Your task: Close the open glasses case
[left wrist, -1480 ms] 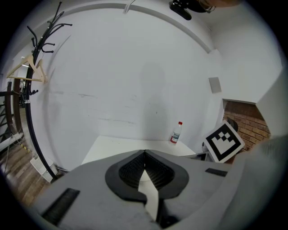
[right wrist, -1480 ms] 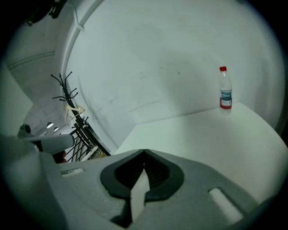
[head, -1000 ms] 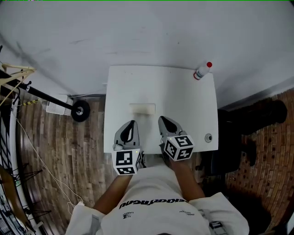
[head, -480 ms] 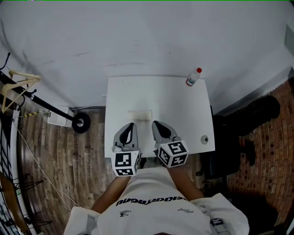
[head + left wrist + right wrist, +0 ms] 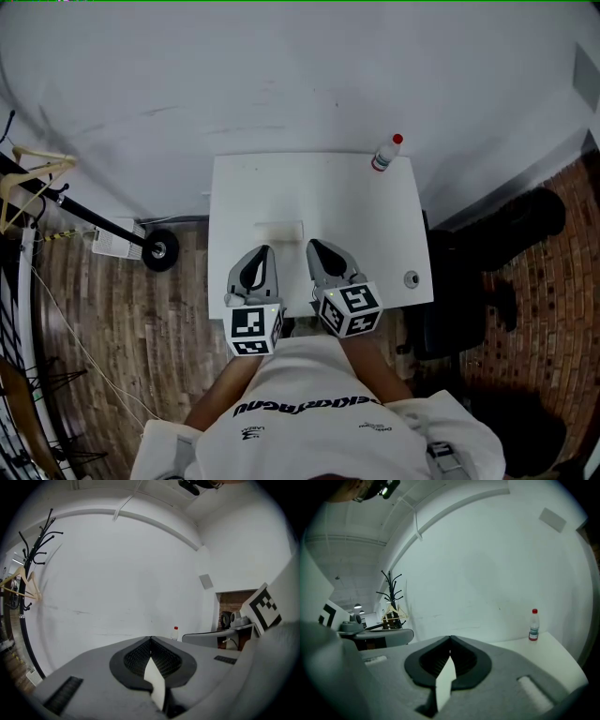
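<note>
A pale, cream glasses case (image 5: 279,228) lies flat on the white table (image 5: 356,206), left of the table's middle. It is too small to tell how its lid stands. My left gripper (image 5: 265,250) points at the case from the near side, a little short of its left end, with its jaws together. My right gripper (image 5: 313,246) sits just right of the case's near corner and is also shut. In the left gripper view the left gripper (image 5: 150,638) holds nothing. The right gripper (image 5: 450,637) is likewise empty in its own view. Both views hide the case.
A small clear bottle with a red cap (image 5: 384,153) (image 5: 533,626) stands at the table's far right corner. A small round fitting (image 5: 411,278) sits near the right front edge. A wheeled coat stand (image 5: 155,249) is on the wooden floor to the left, and a white wall lies behind.
The head view has shifted, so the table sits a bit further left in the picture. Both grippers stay shut near the case, the right one slightly closer to it.
</note>
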### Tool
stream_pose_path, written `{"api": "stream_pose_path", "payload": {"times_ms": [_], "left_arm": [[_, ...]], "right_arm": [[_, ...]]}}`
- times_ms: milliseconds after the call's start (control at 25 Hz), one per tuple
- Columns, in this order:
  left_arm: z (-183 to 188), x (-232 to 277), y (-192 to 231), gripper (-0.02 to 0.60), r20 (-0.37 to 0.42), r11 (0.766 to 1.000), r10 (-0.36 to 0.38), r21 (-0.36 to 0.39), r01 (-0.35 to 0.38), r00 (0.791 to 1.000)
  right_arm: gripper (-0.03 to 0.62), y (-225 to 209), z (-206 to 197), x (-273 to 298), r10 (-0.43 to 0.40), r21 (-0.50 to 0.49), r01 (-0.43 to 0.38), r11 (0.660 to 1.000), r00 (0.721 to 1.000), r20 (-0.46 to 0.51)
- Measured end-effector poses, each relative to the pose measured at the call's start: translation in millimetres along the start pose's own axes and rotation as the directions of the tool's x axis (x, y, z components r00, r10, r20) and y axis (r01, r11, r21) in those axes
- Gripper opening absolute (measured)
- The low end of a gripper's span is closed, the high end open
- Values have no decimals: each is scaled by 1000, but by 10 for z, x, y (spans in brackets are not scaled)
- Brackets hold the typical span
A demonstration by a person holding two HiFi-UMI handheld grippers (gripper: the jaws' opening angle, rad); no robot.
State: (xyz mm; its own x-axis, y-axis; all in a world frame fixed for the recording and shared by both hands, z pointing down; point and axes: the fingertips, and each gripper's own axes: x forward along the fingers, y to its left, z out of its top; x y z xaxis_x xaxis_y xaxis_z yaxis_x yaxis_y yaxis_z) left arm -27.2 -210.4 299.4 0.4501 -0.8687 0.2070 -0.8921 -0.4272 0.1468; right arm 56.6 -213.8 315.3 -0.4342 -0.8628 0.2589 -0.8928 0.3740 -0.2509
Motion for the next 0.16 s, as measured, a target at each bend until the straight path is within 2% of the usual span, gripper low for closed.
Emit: {"api": "stream_pose_path", "payload": {"times_ms": [160], "left_arm": [[1, 65, 28, -2, 7, 1000, -1, 11, 1, 1000]], "right_arm": [[-3, -13, 43, 71, 8, -15, -8, 1000, 1000, 21]]}}
